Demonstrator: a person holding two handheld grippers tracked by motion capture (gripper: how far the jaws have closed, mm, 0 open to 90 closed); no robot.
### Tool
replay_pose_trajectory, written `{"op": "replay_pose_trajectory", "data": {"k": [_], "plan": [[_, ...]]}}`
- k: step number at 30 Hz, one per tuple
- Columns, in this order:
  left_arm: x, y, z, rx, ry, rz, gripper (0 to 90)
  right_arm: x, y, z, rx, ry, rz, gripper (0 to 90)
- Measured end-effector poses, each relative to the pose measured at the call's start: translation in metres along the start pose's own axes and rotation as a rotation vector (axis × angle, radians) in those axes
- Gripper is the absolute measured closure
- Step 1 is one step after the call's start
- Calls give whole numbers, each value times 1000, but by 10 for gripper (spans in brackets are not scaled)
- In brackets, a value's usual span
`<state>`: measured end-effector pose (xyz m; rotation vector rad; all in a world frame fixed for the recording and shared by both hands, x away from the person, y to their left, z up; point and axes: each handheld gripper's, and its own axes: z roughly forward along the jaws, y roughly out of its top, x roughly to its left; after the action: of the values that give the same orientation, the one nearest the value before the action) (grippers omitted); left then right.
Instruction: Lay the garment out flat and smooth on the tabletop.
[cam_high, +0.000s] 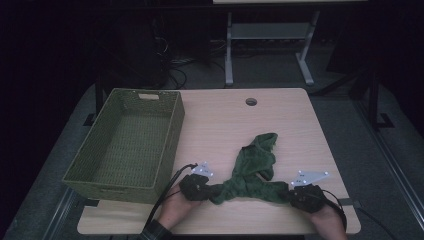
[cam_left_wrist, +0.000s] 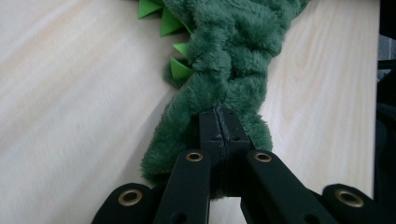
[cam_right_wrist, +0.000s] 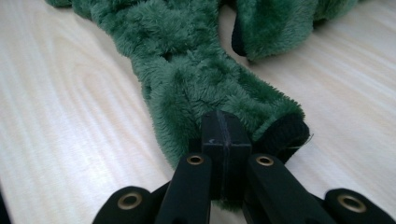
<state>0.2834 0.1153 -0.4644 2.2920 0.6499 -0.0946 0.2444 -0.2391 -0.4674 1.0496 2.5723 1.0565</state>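
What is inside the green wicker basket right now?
The green wicker basket holds nothing visible; its woven floor shows bare. The near wall hides the strip of floor just behind it. The green plush garment lies on the table.

Dark green plush garment (cam_high: 255, 170) (lime spikes (cam_left_wrist: 175, 44)), olive basket (cam_high: 172, 130).

Landmark — basket (cam_high: 127, 145), on table (cam_high: 300, 115) at its left edge. Plush garment (cam_high: 255, 170) lies right of basket, toward near edge. Left gripper (cam_high: 212, 190) at garment's end nearer basket — right gripper (cam_high: 291, 195) at far end. Table hole (cam_high: 251, 102) right of basket's rear.
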Motion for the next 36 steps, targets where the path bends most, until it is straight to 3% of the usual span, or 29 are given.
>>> {"op": "replay_pose_trajectory", "data": {"k": [6, 10, 13, 18, 26, 36], "plan": [[-7, -13, -12, 6, 1, -1, 882, 15, -4, -2, 5, 34, -8, 894], [-10, -4, -21, -14, 25, 10, 757, 17, -2, -5, -16, 32, -13, 801], [-9, 6, -25, -38, 39, 19, 705, 14, 4, -10, -70, 18, -4, 731], [-3, 25, -26, -63, 52, 38, 657, 7, 17, -9, -95, 1, 16, 658], [12, 66, -15, -85, 51, 87, 576, -3, 27, 6, -67, 6, 57, 569], [34, 111, 14, -107, 47, 132, 473, -3, 32, 17, -50, 2, 84, 513]]}}
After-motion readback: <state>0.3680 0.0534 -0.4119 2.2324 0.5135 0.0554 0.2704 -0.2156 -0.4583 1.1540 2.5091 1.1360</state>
